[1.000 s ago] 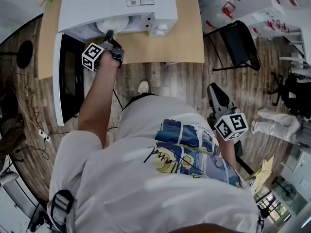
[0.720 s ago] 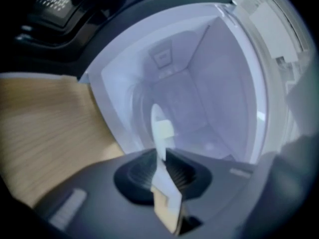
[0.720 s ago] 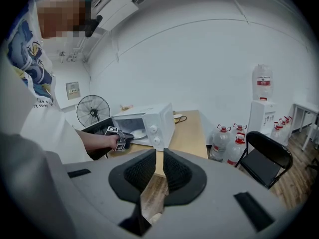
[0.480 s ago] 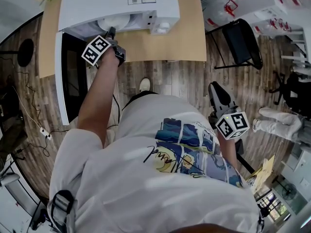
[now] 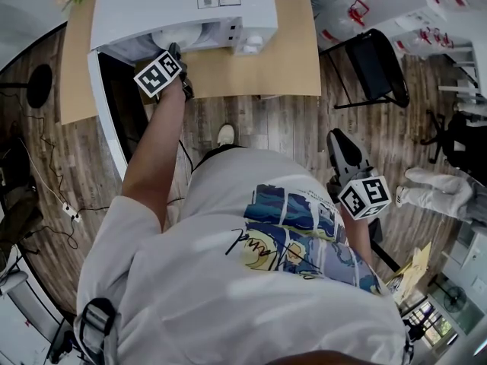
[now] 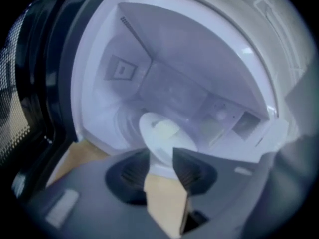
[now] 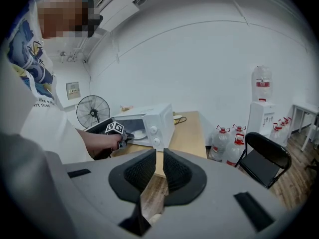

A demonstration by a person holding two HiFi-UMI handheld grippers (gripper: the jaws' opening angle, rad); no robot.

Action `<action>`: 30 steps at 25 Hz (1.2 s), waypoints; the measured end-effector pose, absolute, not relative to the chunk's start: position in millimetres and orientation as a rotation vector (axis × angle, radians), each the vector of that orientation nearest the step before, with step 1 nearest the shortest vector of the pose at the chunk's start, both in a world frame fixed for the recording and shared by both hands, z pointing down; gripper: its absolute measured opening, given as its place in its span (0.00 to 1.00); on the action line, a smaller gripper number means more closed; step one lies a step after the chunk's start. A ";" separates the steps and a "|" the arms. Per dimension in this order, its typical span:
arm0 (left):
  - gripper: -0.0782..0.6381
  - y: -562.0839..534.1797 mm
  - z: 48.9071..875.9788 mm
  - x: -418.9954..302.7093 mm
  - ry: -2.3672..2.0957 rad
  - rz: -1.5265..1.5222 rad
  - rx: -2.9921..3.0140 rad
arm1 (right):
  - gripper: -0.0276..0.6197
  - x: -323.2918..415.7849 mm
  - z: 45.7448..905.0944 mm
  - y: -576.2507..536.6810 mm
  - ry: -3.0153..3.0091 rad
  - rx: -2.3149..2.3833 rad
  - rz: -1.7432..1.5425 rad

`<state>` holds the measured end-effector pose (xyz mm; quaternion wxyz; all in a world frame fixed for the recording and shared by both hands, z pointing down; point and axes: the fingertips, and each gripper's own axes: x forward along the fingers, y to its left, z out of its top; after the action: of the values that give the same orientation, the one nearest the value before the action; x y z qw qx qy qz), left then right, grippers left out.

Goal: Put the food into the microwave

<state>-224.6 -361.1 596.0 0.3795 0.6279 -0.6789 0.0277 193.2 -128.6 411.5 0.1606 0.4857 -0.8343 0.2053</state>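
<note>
**Where the Plate [image 6: 158,141] Sits in the Microwave [image 5: 183,6]**

As its jaws have just been opening, the left gripper [image 6: 162,156] holds them parted at the cavity mouth. The plate's rim lies between the pads, unclamped. The food [image 6: 165,128] rests on the plate inside. The right gripper [image 7: 159,156] hangs well apart, jaws together, empty.

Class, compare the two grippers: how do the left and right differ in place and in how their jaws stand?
The left gripper reaches into the open microwave; the right gripper hangs at the person's side, away from it. The left gripper's jaws have just been opening and stand apart, the rim of the plate between them; the right gripper's jaws are together with nothing between. Both are two-jaw grippers.
</note>
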 end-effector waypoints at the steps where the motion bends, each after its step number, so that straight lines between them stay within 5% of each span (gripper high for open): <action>1: 0.32 -361.1 596.1 -224.7 -1.749 0.101 1.612 | 0.10 194.0 411.2 -128.1 -2.382 1.389 0.586; 30: 0.39 -310.8 547.6 -201.0 -1.867 0.347 1.884 | 0.09 215.3 410.6 -108.0 -2.457 1.330 0.558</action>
<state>-201.0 -310.8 547.6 0.2310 0.6853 -0.6791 0.1261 215.3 -108.0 410.6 0.1458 0.4619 -0.8531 0.1938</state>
